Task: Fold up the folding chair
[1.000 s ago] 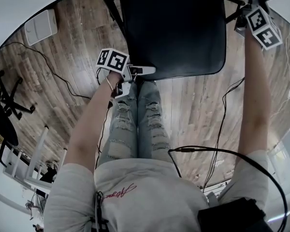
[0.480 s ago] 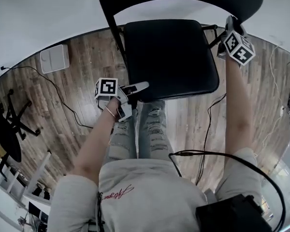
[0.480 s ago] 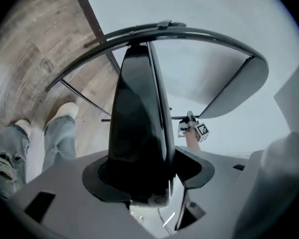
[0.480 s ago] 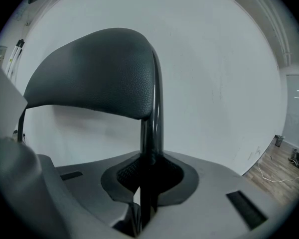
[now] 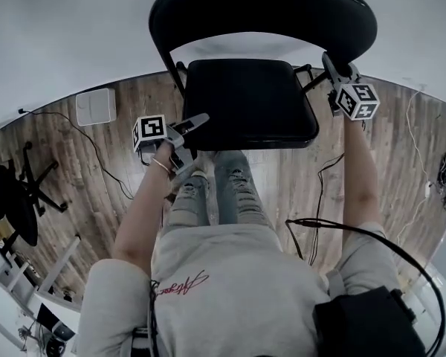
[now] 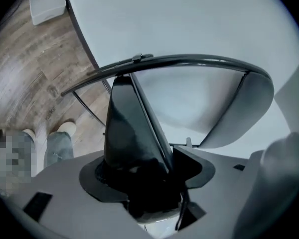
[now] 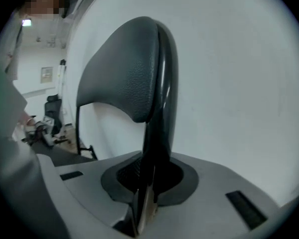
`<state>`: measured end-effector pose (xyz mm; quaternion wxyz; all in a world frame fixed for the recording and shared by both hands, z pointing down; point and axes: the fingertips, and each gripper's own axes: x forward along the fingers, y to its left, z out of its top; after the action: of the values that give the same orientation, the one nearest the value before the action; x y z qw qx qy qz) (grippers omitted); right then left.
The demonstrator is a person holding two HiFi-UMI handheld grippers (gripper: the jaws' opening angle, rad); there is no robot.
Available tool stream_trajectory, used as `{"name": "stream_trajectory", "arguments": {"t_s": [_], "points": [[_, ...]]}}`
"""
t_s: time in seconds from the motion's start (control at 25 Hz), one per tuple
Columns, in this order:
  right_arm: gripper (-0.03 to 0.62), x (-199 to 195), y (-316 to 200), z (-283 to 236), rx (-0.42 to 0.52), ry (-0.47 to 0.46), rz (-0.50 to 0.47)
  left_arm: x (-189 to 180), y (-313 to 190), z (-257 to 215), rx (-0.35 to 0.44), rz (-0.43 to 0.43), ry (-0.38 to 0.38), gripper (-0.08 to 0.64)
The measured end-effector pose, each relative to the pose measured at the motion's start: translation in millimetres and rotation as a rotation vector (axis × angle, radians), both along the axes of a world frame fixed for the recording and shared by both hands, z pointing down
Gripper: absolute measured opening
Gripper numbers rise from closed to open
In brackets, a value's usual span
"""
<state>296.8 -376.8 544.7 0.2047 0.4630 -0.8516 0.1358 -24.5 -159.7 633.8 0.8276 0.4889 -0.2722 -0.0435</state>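
Note:
A black folding chair stands before me against a white wall, with its seat (image 5: 249, 99) and curved backrest (image 5: 267, 6) both in the head view. My left gripper (image 5: 195, 122) holds the seat's front left corner. Its jaws are closing with the seat edge (image 6: 132, 133) between them, and the pads press on it. My right gripper (image 5: 331, 69) is shut on the back frame's tube at the chair's right side. In the right gripper view the padded backrest (image 7: 127, 73) rises straight from those jaws (image 7: 149, 185). A thin frame tube (image 6: 189, 61) arcs across the left gripper view.
A flat white box (image 5: 97, 106) lies on the wooden floor at the left, with a cable (image 5: 82, 136) running past it. An office chair base (image 5: 18, 184) stands at the far left. More cables (image 5: 323, 177) trail on the right. My legs (image 5: 223, 192) stand just behind the seat.
Both grippers have risen with the chair. The left one has come up with the seat's front edge, so the seat looks shorter and more tilted. The backrest has come into full view.

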Motion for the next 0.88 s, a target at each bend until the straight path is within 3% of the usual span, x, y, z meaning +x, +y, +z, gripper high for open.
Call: {"name": "stream_trajectory", "arguments": {"t_s": [0.08, 0.16, 0.32, 0.44, 0.6, 0.76, 0.88], "points": [[0.046, -11, 1, -4, -0.028, 0.052, -0.140, -10, -30, -10, 0.018, -0.080, -0.049, 0.310], [0.040, -18, 1, -7, -0.033, 0.122, -0.205, -20, -59, -18, 0.027, -0.185, -0.106, 0.310], [0.040, -20, -8, -15, -0.009, 0.151, -0.151, -36, -110, -34, 0.008, -0.397, -0.174, 0.311], [0.037, -17, -19, -26, 0.014, 0.117, -0.102, -40, -151, -46, -0.008, -0.497, -0.186, 0.313], [0.034, -27, -23, -33, -0.016, 0.007, -0.168, -48, -193, -59, -0.026, -0.620, -0.203, 0.311], [0.034, -33, -23, -38, -0.026, -0.039, -0.259, -51, -211, -63, -0.059, -0.663, -0.234, 0.313], [0.035, -31, -25, -39, -0.018, -0.038, -0.262, -48, -215, -63, -0.070, -0.653, -0.240, 0.313]]}}
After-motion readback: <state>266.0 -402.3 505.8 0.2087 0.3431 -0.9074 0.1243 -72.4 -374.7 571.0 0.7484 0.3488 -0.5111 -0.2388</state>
